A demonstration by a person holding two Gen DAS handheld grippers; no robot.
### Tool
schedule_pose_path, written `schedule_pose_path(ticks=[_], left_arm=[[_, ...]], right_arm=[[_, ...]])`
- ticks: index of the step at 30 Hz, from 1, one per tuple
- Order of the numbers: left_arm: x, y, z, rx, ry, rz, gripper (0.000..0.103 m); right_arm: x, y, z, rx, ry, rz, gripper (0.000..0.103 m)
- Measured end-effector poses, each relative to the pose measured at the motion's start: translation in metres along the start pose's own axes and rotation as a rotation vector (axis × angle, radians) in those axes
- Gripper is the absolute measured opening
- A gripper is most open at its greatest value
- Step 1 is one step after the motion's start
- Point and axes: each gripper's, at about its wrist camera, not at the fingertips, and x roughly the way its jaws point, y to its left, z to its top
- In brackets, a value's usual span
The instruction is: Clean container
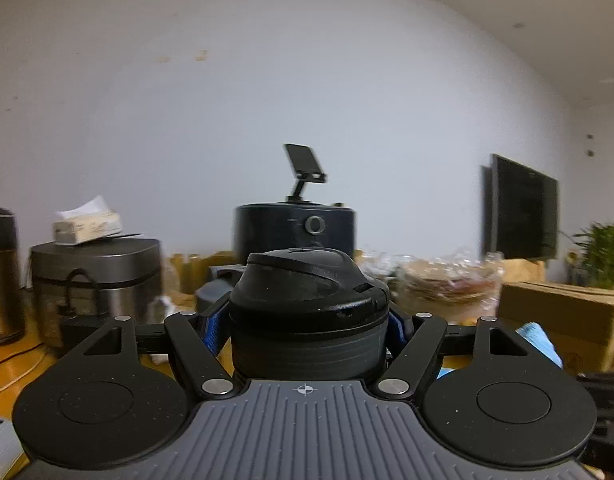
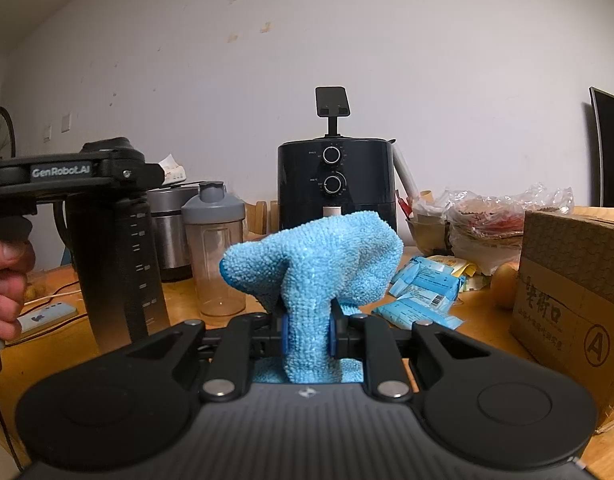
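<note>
My left gripper is shut on a dark shaker bottle with a black flip lid, holding it upright just under the lid. In the right wrist view the same dark bottle stands tall at the left, with the left gripper clamped near its top. My right gripper is shut on a light blue microfibre cloth, which bunches up above the fingers, to the right of the bottle and apart from it. A corner of the cloth shows in the left wrist view.
A second, clear shaker bottle with a grey lid stands on the wooden table. Behind are a black air fryer, a rice cooker, food bags, blue packets, a cardboard box and a power strip.
</note>
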Motion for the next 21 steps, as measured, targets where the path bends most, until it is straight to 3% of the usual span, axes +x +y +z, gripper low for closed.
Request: schedule_pose_path(ticks=[21], left_arm=[[0.006,0.023,-0.004,0.081,0.010,-0.360,0.071]], right_arm=[[-0.002,-0.001,-0.002,0.014,0.003,0.015,0.015]])
